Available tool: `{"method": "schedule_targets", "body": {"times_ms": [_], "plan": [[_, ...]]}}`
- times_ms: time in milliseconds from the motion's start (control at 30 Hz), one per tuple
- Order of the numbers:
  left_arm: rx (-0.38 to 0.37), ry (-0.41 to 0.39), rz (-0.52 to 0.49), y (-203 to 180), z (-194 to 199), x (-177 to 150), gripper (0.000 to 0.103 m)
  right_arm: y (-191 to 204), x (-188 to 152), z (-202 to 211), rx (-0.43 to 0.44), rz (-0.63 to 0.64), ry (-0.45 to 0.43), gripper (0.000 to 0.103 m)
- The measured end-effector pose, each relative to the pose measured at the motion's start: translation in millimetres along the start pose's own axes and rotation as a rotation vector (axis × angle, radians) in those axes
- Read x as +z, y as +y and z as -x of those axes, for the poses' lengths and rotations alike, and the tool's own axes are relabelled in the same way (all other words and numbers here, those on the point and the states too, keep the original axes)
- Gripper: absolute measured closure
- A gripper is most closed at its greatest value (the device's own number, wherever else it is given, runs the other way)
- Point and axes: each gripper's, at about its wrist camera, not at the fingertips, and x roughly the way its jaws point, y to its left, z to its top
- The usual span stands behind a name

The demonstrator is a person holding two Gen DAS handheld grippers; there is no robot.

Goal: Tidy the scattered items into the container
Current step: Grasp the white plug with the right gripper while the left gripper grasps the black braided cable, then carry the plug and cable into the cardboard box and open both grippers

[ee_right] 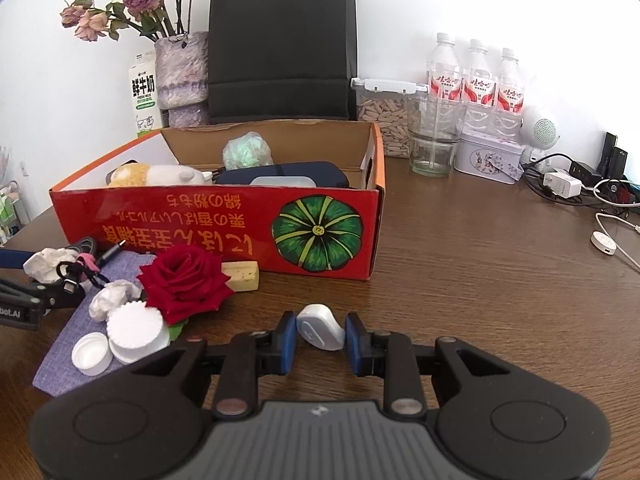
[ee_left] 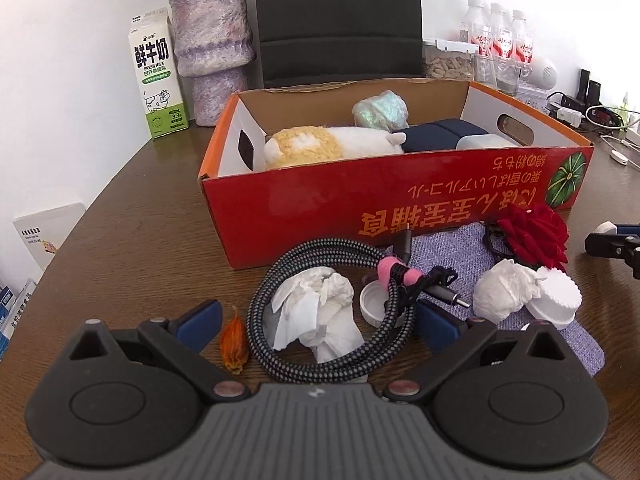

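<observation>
A red cardboard box (ee_left: 304,216) (ee_right: 224,224) stands on the table and holds a plush toy (ee_left: 320,148), a dark blue case (ee_left: 440,134) and a pale green wad (ee_left: 380,110). In front of it lie a coiled braided cable (ee_left: 264,312), crumpled tissues (ee_left: 316,312) (ee_left: 504,288), a red rose (ee_left: 536,234) (ee_right: 182,282), white caps (ee_right: 136,334) (ee_right: 92,354) and a purple cloth (ee_left: 460,252). My left gripper (ee_left: 316,320) is open around the cable and tissue. My right gripper (ee_right: 321,338) is shut on a small white device (ee_right: 320,326).
Behind the box stand a milk carton (ee_left: 158,76), a vase of dried flowers (ee_left: 212,48), a black bag (ee_right: 280,44), water bottles (ee_right: 476,80), a glass (ee_right: 434,140) and a tin (ee_right: 486,156). Chargers and cables (ee_right: 580,184) lie at right. A yellowish block (ee_right: 240,276) and an orange husk (ee_left: 234,344) lie loose.
</observation>
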Motion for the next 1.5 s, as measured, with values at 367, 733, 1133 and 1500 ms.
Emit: {"method": "schedule_targets", "body": {"times_ms": [367, 733, 1133, 1500], "plan": [[-0.065, -0.017, 0.046, 7.7, -2.2, -0.5, 0.009, 1.2, 0.5, -0.8, 0.008, 0.008, 0.005, 0.078], [-0.039, -0.097, 0.029, 0.1, 14.4, -4.8, 0.015, 1.2, 0.4, -0.6, 0.007, 0.009, 0.005, 0.078], [0.003, -0.182, 0.023, -12.2, 39.4, -7.5, 0.015, 2.7, -1.0, 1.7, -0.015, 0.005, 0.001, 0.078], [0.027, -0.203, 0.078, -22.5, 57.4, -11.9, 0.015, 28.0, -9.8, 27.4, 0.026, 0.034, -0.064, 0.078]]}}
